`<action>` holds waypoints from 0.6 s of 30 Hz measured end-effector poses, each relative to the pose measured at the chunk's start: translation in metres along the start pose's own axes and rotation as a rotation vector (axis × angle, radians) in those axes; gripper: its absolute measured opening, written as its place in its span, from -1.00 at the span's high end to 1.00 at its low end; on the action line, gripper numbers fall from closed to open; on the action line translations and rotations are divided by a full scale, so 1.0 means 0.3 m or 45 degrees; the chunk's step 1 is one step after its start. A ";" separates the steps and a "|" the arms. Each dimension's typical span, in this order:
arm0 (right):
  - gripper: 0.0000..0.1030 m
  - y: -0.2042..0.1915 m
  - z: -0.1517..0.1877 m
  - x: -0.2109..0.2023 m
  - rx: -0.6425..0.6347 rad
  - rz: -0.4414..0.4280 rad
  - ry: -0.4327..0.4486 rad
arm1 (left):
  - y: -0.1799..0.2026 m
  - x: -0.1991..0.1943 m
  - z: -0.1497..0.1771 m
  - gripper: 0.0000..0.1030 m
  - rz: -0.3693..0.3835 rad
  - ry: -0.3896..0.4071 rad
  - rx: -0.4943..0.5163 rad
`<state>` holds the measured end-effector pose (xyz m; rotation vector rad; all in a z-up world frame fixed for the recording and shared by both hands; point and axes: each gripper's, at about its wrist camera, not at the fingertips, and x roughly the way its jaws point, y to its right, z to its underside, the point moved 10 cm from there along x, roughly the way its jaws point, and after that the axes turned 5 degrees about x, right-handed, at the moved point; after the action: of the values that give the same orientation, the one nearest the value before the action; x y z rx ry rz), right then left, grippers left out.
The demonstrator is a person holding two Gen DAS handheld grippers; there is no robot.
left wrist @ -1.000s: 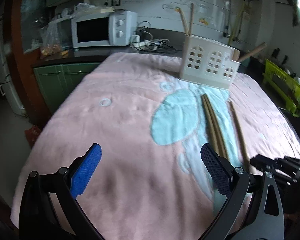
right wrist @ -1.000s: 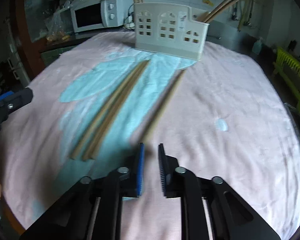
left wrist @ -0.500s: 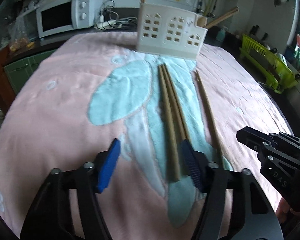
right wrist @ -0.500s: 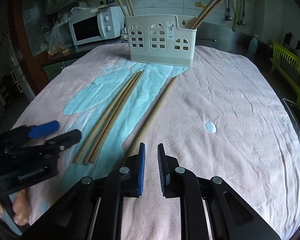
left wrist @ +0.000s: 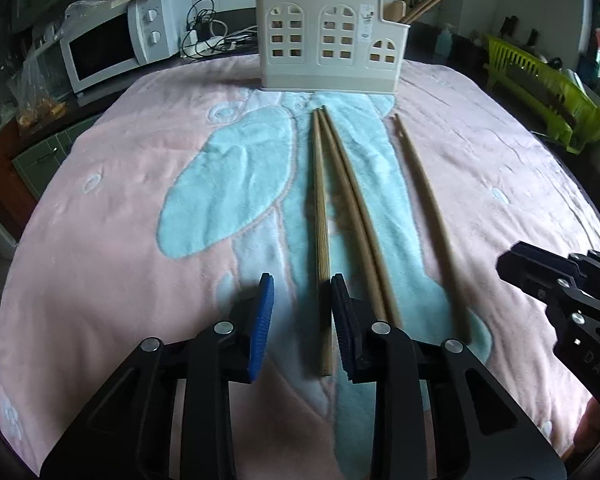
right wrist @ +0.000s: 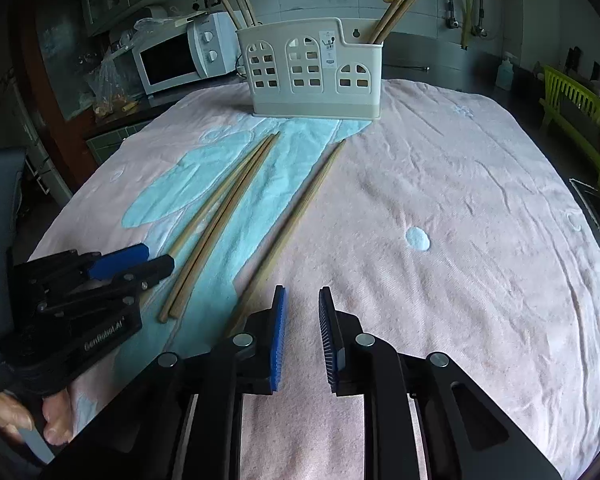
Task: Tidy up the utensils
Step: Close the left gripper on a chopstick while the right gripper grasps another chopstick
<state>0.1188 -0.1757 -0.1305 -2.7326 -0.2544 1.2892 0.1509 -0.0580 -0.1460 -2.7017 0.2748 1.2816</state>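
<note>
Several wooden chopsticks lie lengthwise on a pink and blue towel (left wrist: 100,240). My left gripper (left wrist: 300,312) is open, low over the near end of the leftmost chopstick (left wrist: 321,216), which lies between its fingers, close to the right pad. Two more (left wrist: 356,208) lie just right of it, and a single one (left wrist: 424,196) farther right. My right gripper (right wrist: 302,320) is slightly open and empty, just right of the single chopstick's (right wrist: 296,216) near end. A cream utensil holder (left wrist: 332,40) with upright chopsticks stands at the far end; it also shows in the right wrist view (right wrist: 312,72).
A white microwave (left wrist: 120,48) and cables sit behind the towel on the left. A green dish rack (left wrist: 548,88) stands at the right. The towel (right wrist: 460,200) covers the whole table. The left gripper (right wrist: 100,276) shows at the right view's left edge.
My left gripper swung right and forward to the chopsticks and narrowed around the leftmost one. My right gripper opened a little and stayed near the single chopstick.
</note>
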 end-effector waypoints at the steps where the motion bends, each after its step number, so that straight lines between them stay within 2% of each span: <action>1: 0.67 0.001 0.001 0.000 -0.001 -0.002 0.000 | -0.012 0.000 0.000 0.43 -0.009 0.000 -0.002; 7: 0.67 0.004 -0.001 0.011 0.040 -0.034 -0.010 | -0.030 -0.005 0.006 0.43 0.039 0.007 -0.039; 11: 0.67 -0.003 -0.003 0.018 0.086 -0.078 -0.022 | -0.012 -0.002 0.007 0.43 0.036 0.017 -0.035; 18: 0.67 -0.067 0.006 0.033 0.069 -0.112 -0.041 | 0.001 -0.004 0.008 0.43 0.086 0.024 -0.041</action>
<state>0.1215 -0.1541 -0.1356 -2.6266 -0.3331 1.2981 0.1484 -0.0577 -0.1466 -2.7553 0.3535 1.2895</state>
